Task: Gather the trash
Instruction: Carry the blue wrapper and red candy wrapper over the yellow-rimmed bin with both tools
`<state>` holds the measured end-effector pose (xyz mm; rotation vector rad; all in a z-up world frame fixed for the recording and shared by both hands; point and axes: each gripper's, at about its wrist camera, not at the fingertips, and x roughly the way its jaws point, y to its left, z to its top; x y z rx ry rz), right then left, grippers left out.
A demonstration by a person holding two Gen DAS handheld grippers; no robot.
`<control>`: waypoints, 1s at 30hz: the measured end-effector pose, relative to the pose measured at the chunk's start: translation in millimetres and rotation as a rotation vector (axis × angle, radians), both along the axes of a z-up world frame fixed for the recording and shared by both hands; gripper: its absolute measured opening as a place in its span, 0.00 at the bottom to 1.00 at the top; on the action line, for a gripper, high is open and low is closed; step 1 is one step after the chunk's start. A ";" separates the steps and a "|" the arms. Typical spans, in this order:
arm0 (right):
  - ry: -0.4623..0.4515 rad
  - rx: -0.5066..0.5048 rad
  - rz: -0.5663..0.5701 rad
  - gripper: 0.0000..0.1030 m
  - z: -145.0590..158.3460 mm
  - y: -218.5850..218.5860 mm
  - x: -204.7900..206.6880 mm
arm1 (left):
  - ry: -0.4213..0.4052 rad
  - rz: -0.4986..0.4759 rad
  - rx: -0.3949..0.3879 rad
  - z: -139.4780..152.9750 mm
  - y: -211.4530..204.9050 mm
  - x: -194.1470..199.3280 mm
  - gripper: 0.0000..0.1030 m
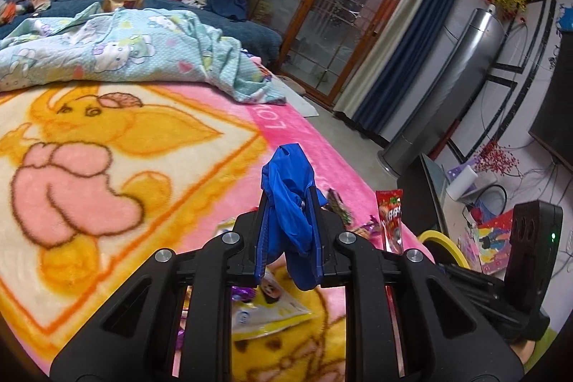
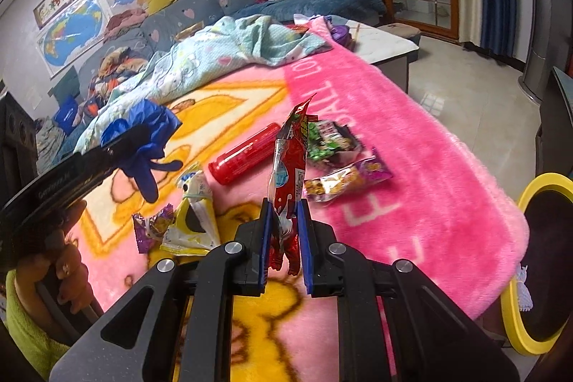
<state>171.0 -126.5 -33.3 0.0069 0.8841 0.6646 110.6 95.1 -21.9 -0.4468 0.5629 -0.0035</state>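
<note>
My left gripper is shut on a crumpled blue glove, held above the pink cartoon blanket; the glove also shows in the right wrist view. My right gripper is shut on a red snack wrapper, held upright above the blanket; the wrapper also shows in the left wrist view. On the blanket lie a red tube, a green and black wrapper, a purple snack packet, a yellow and white wrapper and a small purple wrapper.
A yellow-rimmed bin stands on the floor just right of the bed edge. A light blue quilt is bunched at the far end. A sofa with clothes stands behind. A low table is beyond the blanket.
</note>
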 end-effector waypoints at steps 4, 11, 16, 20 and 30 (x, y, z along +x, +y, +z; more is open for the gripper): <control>-0.003 0.006 -0.023 0.14 3.1 -9.4 2.2 | -0.003 -0.028 0.009 1.1 -11.4 0.7 0.13; -0.011 0.024 -0.057 0.14 8.3 -27.0 6.3 | -0.016 -0.082 0.028 4.8 -34.5 0.8 0.13; -0.011 0.039 -0.083 0.14 11.1 -40.7 8.7 | -0.020 -0.115 0.042 5.3 -49.4 1.0 0.13; -0.011 0.048 -0.102 0.14 12.7 -51.8 9.3 | -0.016 -0.142 0.048 4.0 -60.8 2.0 0.13; -0.015 0.061 -0.178 0.14 11.8 -88.8 12.5 | -0.010 -0.206 0.070 1.9 -90.7 3.2 0.13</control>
